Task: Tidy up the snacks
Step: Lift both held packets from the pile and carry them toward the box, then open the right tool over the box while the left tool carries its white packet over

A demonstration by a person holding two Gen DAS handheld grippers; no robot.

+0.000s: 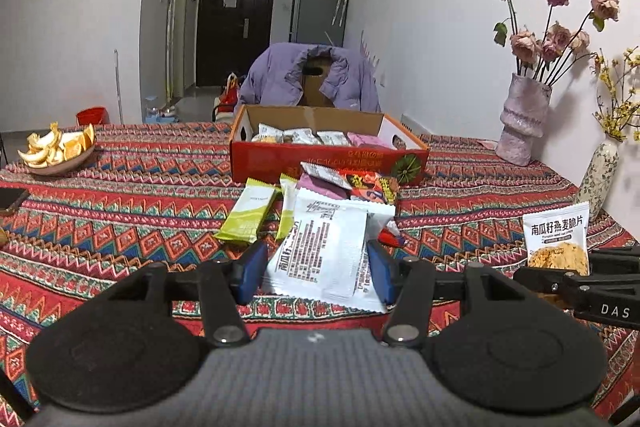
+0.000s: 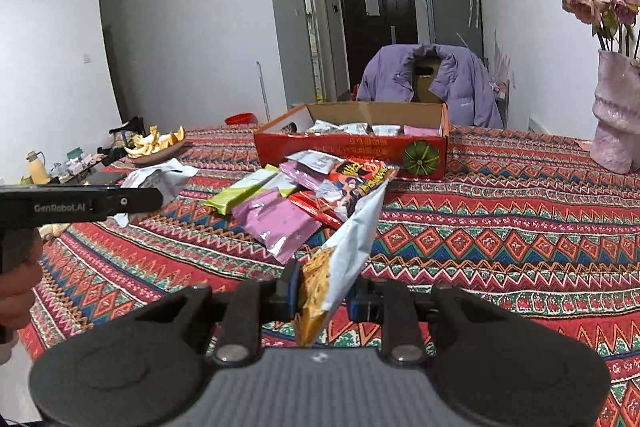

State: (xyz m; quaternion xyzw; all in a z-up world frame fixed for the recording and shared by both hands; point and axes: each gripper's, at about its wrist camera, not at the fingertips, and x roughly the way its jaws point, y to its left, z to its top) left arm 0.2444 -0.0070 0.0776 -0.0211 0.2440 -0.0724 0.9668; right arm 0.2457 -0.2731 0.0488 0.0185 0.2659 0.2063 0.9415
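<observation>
My left gripper (image 1: 318,267) is shut on a white snack packet (image 1: 320,239), printed back side up, with its blue pads pressing on both side edges. In the right wrist view this gripper (image 2: 152,197) holds that packet (image 2: 160,179) above the tablecloth. My right gripper (image 2: 324,291) is shut on a second white packet (image 2: 348,243) with an orange picture, seen edge-on; the left wrist view shows its front (image 1: 558,239). Ahead stands a red cardboard box (image 1: 328,157) with several packets inside. A loose pile lies in front of it: green bars (image 1: 248,215), a pink packet (image 2: 280,223) and a colourful bag (image 2: 360,179).
A plate of orange peel (image 1: 60,151) sits at the table's far left, with a dark flat object (image 1: 12,197) at the left edge. A pink vase with dried roses (image 1: 524,123) and a patterned vase (image 1: 600,175) stand at the right. A chair with a purple jacket (image 1: 312,75) is behind the box.
</observation>
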